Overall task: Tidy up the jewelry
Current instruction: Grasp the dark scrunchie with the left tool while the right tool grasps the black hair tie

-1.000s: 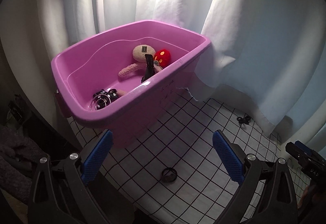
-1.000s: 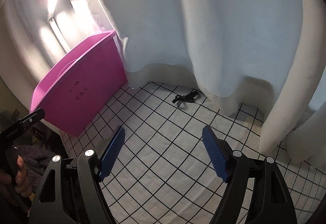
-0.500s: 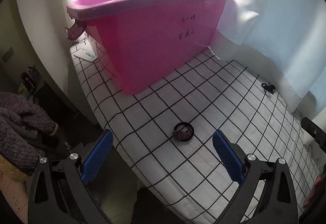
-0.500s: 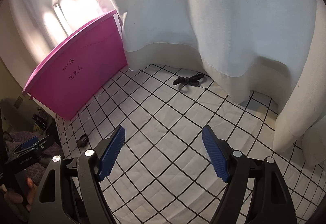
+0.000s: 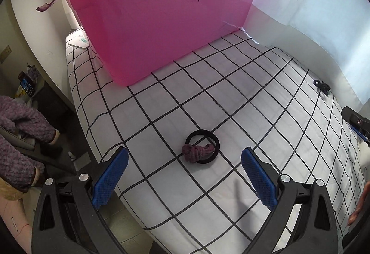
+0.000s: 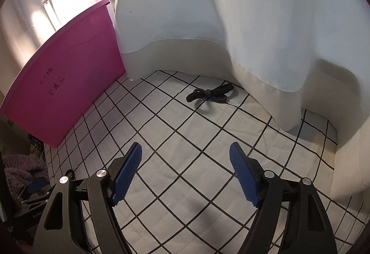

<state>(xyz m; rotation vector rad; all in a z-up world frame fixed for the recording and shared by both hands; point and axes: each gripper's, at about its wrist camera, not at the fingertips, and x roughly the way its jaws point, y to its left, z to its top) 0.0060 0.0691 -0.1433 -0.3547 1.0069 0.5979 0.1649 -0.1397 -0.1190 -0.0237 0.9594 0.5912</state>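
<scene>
Working from my left, I have the left gripper spread wide and empty, angled down at the black hair band with its mauve knot, which lies on the checked cloth between the pads, in front of the pink tub. It looks light, soft and springy, so I'd pinch the knot. My right gripper, also apart and empty, faces a black tie near the curtain; the tub's inside is hidden.
</scene>
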